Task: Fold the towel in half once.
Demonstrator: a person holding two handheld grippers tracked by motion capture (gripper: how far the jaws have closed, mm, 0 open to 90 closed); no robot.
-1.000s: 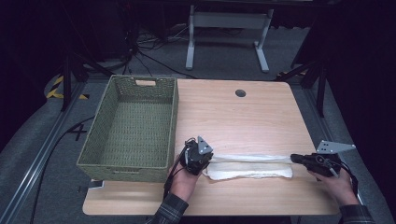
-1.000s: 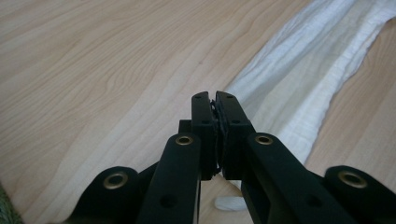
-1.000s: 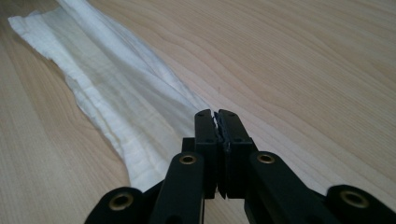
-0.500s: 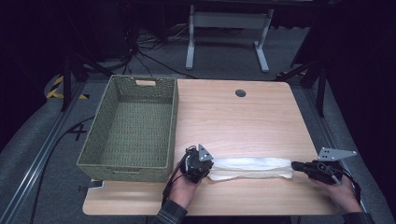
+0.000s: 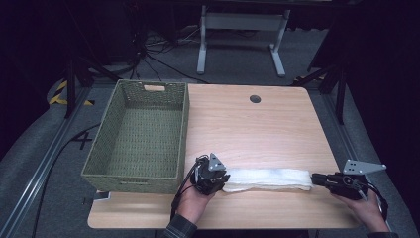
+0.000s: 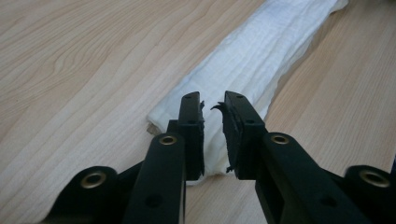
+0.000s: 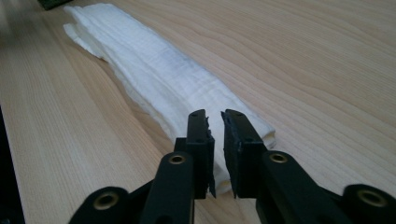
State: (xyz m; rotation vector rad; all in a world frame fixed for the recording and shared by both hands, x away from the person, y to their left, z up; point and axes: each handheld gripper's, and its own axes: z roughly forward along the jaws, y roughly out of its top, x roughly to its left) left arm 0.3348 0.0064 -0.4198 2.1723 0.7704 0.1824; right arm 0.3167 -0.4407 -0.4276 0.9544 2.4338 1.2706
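A white cloth [image 5: 267,179], folded into a long narrow strip, lies flat on the wooden table [image 5: 247,134] near its front edge. My left gripper [image 5: 224,182] is at the strip's left end, my right gripper [image 5: 314,179] at its right end. In the left gripper view the jaws [image 6: 212,100] stand a small gap apart over the cloth's [image 6: 261,60] end. The right gripper [image 7: 213,116] shows the same narrow gap above the other end of the cloth [image 7: 159,74]. Both pairs of jaws have just been opening, and neither presses on the cloth.
A green woven basket [image 5: 184,129], with nothing in it, stands on the left of the table, close to my left hand. A round cable hole [image 5: 255,98] sits near the far edge. The table's right edge is just beyond my right gripper.
The cloth strip, stretched between the two grippers before, now rests flat on the table. Both hands have shifted slightly toward the near edge.
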